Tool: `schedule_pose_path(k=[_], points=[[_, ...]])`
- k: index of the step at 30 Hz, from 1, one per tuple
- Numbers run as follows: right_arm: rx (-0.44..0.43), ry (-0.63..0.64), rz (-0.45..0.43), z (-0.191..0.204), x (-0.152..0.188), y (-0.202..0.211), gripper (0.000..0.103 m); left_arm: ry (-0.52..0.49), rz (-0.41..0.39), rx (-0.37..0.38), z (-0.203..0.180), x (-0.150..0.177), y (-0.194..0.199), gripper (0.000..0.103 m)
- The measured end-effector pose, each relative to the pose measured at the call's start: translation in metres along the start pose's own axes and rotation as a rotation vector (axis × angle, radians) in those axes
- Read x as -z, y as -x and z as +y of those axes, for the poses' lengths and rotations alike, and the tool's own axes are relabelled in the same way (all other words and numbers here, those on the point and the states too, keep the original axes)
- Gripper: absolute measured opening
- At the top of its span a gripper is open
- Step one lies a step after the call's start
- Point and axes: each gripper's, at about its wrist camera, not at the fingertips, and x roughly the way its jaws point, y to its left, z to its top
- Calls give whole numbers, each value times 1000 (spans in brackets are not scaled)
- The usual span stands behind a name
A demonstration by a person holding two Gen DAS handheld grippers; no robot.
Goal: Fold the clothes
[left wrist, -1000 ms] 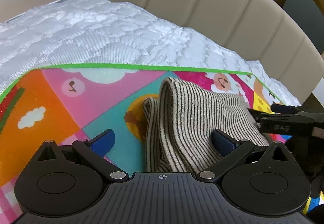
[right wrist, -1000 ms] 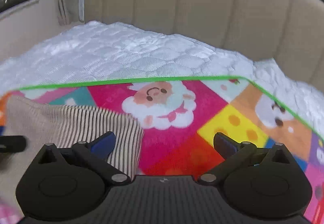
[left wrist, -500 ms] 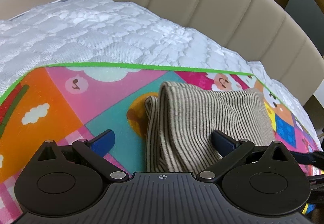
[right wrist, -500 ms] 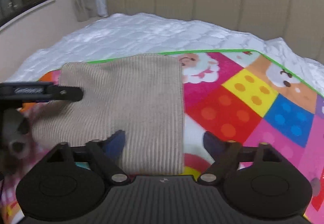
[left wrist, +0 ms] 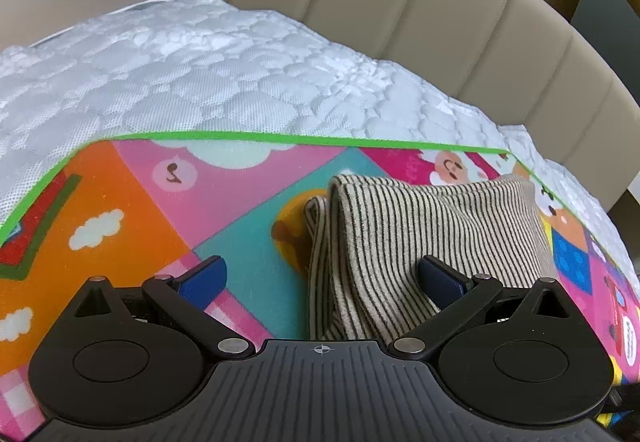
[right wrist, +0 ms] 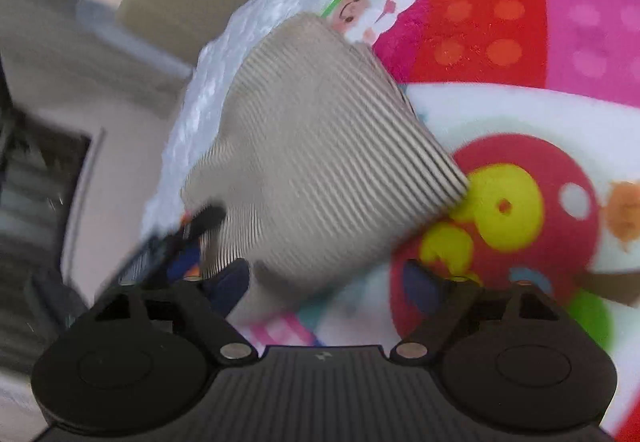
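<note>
Mat [left wrist: 120,202] left of the folded garment [left wrist: 420,234]: bare and flat, free to pass. Quilted mattress [left wrist: 200,74] beyond the green border also bare. Headboard [left wrist: 400,2] walls off the far side and curves round the right. Garment itself is a low soft mound mid-mat.

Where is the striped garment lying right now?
The striped garment lies folded on the colourful play mat, right of centre in the left wrist view, near the mat's green far edge and the white quilted mattress.
</note>
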Motion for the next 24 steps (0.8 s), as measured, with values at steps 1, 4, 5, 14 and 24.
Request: schedule_pose_path(k=[1, 4, 5, 14, 24], points=[[-11, -21, 4, -2, -4, -3, 73, -6, -2, -4, 0, 0, 3, 103], [-28, -17, 9, -7, -22, -7, 65, -22, -23, -31, 1, -1, 15, 103], [-23, 7, -1, -7, -31, -6, 64, -25, -36, -34, 1, -2, 20, 103], [102, 321, -129, 8, -119, -4, 61, -316, -49, 160, -35, -38, 19, 103], [-4, 215, -66, -29, -93, -2, 75, -246, 182, 224, -50, -37, -65, 103]])
